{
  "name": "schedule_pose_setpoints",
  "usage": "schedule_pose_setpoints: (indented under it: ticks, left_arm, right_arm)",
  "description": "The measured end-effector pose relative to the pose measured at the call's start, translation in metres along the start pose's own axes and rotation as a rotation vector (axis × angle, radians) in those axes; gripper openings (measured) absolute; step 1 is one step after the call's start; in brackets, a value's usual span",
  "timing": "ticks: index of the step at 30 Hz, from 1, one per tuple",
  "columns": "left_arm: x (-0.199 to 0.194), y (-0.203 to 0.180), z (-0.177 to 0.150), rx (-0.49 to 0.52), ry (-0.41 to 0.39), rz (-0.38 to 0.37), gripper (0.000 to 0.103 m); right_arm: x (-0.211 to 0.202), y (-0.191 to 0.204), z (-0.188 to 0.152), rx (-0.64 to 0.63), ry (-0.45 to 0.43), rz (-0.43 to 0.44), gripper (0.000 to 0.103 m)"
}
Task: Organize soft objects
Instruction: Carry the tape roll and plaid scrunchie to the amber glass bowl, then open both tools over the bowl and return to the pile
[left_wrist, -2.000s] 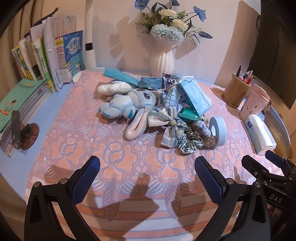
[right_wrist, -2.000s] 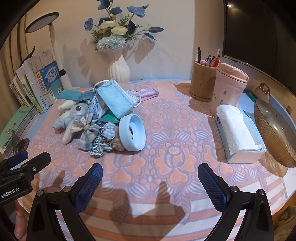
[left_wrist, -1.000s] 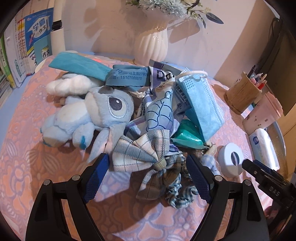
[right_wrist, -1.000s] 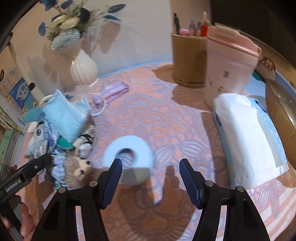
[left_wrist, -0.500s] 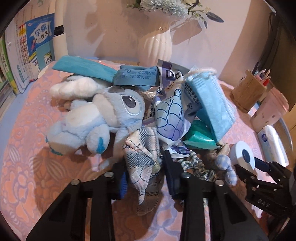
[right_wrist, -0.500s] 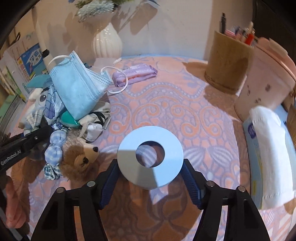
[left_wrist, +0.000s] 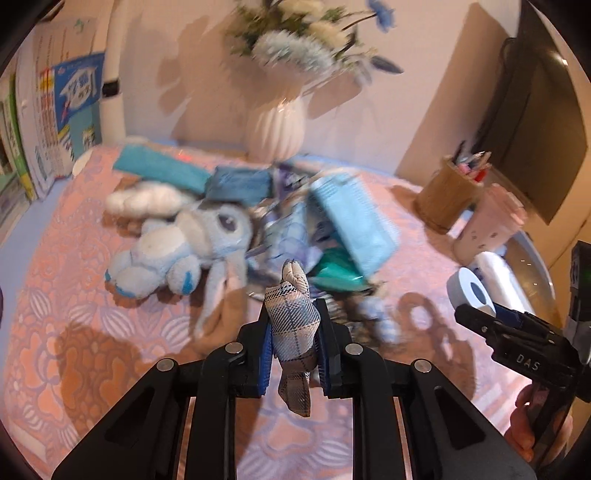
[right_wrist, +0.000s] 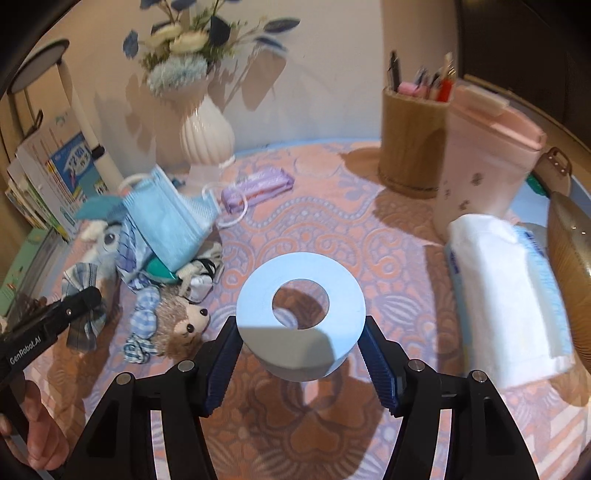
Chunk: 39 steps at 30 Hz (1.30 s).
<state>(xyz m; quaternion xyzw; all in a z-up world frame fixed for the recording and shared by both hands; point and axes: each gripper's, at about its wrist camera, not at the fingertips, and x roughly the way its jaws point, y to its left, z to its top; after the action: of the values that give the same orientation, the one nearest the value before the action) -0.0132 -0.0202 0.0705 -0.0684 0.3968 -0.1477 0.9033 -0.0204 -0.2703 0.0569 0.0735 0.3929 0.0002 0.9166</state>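
My left gripper (left_wrist: 293, 305) has its jaws closing on a plaid fabric bow (left_wrist: 292, 334); the pads press it from both sides and it hangs above the patterned tablecloth (left_wrist: 92, 332). Behind it lies the pile of soft things: a blue plush toy (left_wrist: 177, 247), a blue face mask (left_wrist: 354, 221) and a teal pouch (left_wrist: 336, 273). My right gripper (right_wrist: 300, 322) is shut on a pale blue tape roll (right_wrist: 343, 291), held flat above the cloth. To its left lie a brown plush animal (right_wrist: 177, 321) and a checked scrunchie (right_wrist: 142, 314). The bow (right_wrist: 79, 277) also shows at the left gripper's tip.
A white vase (right_wrist: 207, 136) with flowers stands at the back wall. A wooden pen pot (right_wrist: 412, 147), a pink cup (right_wrist: 484, 166), a tissue pack (right_wrist: 506, 295) and a ribbed bowl (right_wrist: 572, 251) fill the right side. Books (left_wrist: 70, 110) line the left. A purple packet (right_wrist: 258, 188) lies mid-table.
The left gripper's jaws have closed on the plaid bow and lifted it off the pile. The right gripper has raised the blue roll off the cloth.
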Motion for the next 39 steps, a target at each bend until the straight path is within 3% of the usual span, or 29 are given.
schedule_pose_setpoints:
  ticks: [7,14,21,25,29,35,36,39]
  left_arm:
    - [-0.032,-0.056,0.024,0.119,-0.106,-0.067,0.017]
    - [-0.023,-0.143,0.059,0.282,-0.128,-0.169,0.017]
    - [0.007,-0.242,0.076,0.414,-0.08,-0.302,0.017]
    - [0.033,-0.293,0.076,0.464,-0.023,-0.378,0.017]
    - [0.068,-0.343,0.066,0.501,0.076,-0.464,0.017]
    - [0.103,-0.398,0.05,0.558,0.173,-0.532,0.017]
    - [0.107,-0.403,0.049,0.559,0.184,-0.54,0.018]
    - [0.116,-0.411,0.047,0.556,0.229,-0.572,0.037]
  right_arm:
    - [-0.044,-0.032,0.009,0.065,-0.104,-0.027,0.063]
    - [-0.086,-0.098,0.018,0.182,-0.196,-0.119,0.063]
    - [-0.111,-0.18,0.021,0.34,-0.228,-0.237,0.063]
    - [-0.104,-0.229,0.019,0.466,-0.166,-0.323,0.063]
    - [-0.088,-0.274,0.005,0.601,-0.076,-0.298,0.063]
    - [-0.092,-0.302,-0.011,0.648,-0.048,-0.341,0.065]
    - [-0.094,-0.307,-0.013,0.66,-0.047,-0.329,0.065]
    - [-0.1,-0.31,-0.017,0.672,-0.047,-0.335,0.065]
